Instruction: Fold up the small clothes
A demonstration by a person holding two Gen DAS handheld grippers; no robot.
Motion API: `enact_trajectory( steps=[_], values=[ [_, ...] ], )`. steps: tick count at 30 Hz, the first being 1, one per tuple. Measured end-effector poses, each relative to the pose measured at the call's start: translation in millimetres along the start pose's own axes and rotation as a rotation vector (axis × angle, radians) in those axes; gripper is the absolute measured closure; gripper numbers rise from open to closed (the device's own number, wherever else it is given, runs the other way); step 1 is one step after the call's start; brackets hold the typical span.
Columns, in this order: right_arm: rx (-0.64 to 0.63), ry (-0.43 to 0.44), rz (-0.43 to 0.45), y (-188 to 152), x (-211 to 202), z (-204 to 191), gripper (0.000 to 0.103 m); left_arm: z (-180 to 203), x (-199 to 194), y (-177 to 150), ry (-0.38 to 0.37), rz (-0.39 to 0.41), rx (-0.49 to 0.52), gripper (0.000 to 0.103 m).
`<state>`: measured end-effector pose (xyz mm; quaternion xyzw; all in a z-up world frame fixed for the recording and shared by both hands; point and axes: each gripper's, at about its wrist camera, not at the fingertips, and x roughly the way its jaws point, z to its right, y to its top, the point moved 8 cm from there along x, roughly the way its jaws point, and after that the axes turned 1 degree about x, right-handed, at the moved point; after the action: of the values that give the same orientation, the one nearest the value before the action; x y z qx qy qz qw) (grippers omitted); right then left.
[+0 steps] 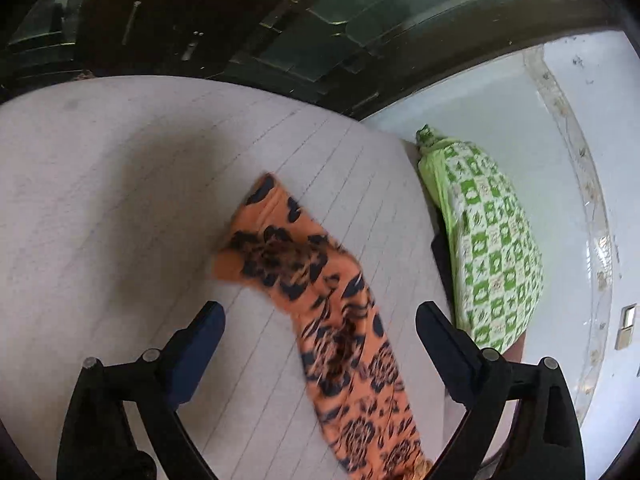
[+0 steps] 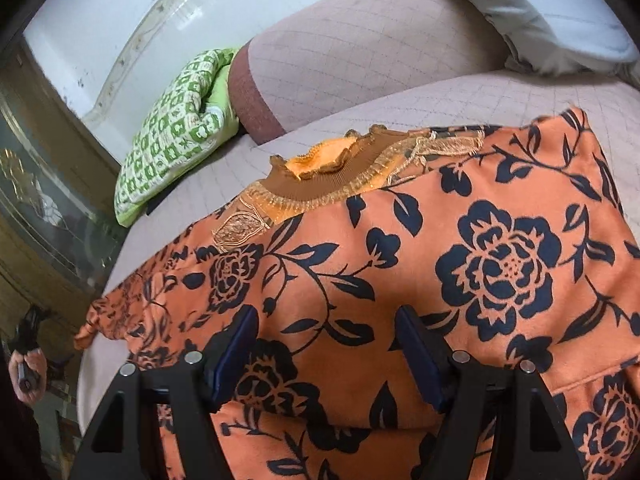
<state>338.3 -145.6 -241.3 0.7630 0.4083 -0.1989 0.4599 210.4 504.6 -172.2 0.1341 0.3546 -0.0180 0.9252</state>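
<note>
We're at the start of the fold: top [image 2: 460, 264] flat on bed [image 1: 120, 160], both grippers (left [image 1: 320, 320], right [image 2: 326, 320]) agape and empty, next we pinch the sleeve [image 1: 280, 248]

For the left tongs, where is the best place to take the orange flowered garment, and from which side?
Probably the sleeve lying on the bed cover: grip near its cuff end, coming from above. The left tongs are open over it, and the strip is narrower than their gap.
</note>
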Motion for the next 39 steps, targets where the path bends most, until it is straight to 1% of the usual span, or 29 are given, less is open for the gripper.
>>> enact_trajectory(
  steps=[2,4,5,6,7,8,9,10,11,13,16,18,20,22,25,26,28,29,30,31,32,33,34,35,36,37,38,39],
  values=[
    [-0.028,-0.013,0.010,-0.2,1.7,-2.8,0.029,1.1,13.7,3.4,0.008,0.018,0.004,0.016],
    [-0.034,-0.014,0.014,0.0,3.9,-3.1,0.029,-2.7,31.6,6.8,0.018,0.008,-0.011,0.029],
    [-0.029,-0.012,0.014,0.4,4.9,-2.5,0.029,-5.4,39.5,8.0,0.026,0.003,-0.024,0.034],
    [-0.024,-0.009,0.016,1.1,5.2,-2.2,0.029,-9.4,49.3,9.6,0.043,-0.002,-0.032,0.047],
    [-0.020,-0.006,0.017,2.1,5.2,-1.6,0.029,-12.2,57.4,10.7,0.058,-0.002,-0.033,0.055],
    [-0.018,-0.003,0.019,2.8,5.3,-1.3,0.029,-15.4,62.9,11.6,0.066,-0.001,-0.031,0.074],
    [-0.018,-0.003,0.020,3.4,5.8,-1.1,0.029,-17.8,66.8,12.4,0.067,0.006,-0.028,0.087],
    [-0.019,-0.003,0.020,3.8,6.3,-1.3,0.029,-17.7,67.6,12.4,0.067,0.024,-0.015,0.092],
    [-0.020,-0.003,0.021,4.1,6.4,-1.3,0.029,-13.8,66.1,11.9,0.065,0.050,0.019,0.095],
    [-0.018,-0.001,0.025,5.0,5.8,-1.4,0.029,5.1,58.3,8.3,0.059,0.096,0.127,0.098],
    [-0.004,0.002,0.040,8.3,1.5,0.9,0.029,48.4,39.9,-4.9,0.001,0.128,0.280,0.099],
    [0.005,0.001,0.068,13.9,-6.4,3.3,0.029,87.5,25.4,-23.7,-0.025,0.121,0.414,0.099],
    [0.016,0.003,0.102,20.4,-16.8,5.7,0.029,135.3,9.3,-55.8,-0.079,0.089,0.552,0.099],
    [0.037,0.001,0.142,30.0,-29.2,10.9,0.029,179.8,-3.8,-94.7,-0.141,0.045,0.655,0.099],
    [0.097,0.005,0.184,42.9,-45.9,25.1,0.029,247.7,-22.5,-179.3,-0.232,-0.039,0.824,0.099],
    [0.123,0.008,0.193,46.1,-51.0,31.2,0.029,264.3,-26.4,-207.9,-0.259,-0.067,0.870,0.099],
    [0.175,0.016,0.214,52.9,-62.1,44.9,0.029,304.4,-34.0,-280.6,-0.322,-0.145,0.961,0.099],
    [0.194,0.020,0.223,55.4,-66.9,49.8,0.029,319.4,-37.0,-319.8,-0.348,-0.194,0.997,0.099],
    [0.216,0.025,0.235,59.9,-72.0,56.0,0.029,332.1,-35.2,-351.9,-0.365,-0.236,1.023,0.099],
    [0.235,0.031,0.244,63.2,-76.6,61.9,0.029,344.1,-32.6,-386.0,-0.387,-0.286,1.054,0.097],
    [0.262,0.042,0.255,67.3,-82.2,69.9,0.029,352.4,-32.0,-423.0,-0.404,-0.349,1.098,0.091],
    [0.282,0.053,0.262,69.3,-86.2,76.0,0.029,358.9,-31.1,-460.8,-0.408,-0.425,1.153,0.071],
    [0.306,0.064,0.265,71.6,-89.0,82.4,0.029,362.4,-31.7,-488.2,-0.401,-0.481,1.198,0.047],
    [0.335,0.080,0.266,73.8,-91.4,89.5,0.029,365.6,-35.1,-507.0,-0.407,-0.504,1.228,0.043],
    [0.365,0.105,0.263,75.6,-93.3,96.5,0.029,366.8,-46.7,-516.3,-0.448,-0.481,1.240,0.041],
    [0.386,0.126,0.261,76.5,-94.9,102.0,0.029,368.7,-55.6,-518.2,-0.494,-0.449,1.245,0.035],
    [0.407,0.142,0.258,77.2,-96.4,107.6,0.029,367.8,-61.1,-515.4,-0.519,-0.425,1.241,0.030],
    [0.420,0.149,0.256,78.0,-97.8,112.5,0.029,363.6,-63.1,-504.6,-0.529,-0.386,1.216,0.022]
  ],
)
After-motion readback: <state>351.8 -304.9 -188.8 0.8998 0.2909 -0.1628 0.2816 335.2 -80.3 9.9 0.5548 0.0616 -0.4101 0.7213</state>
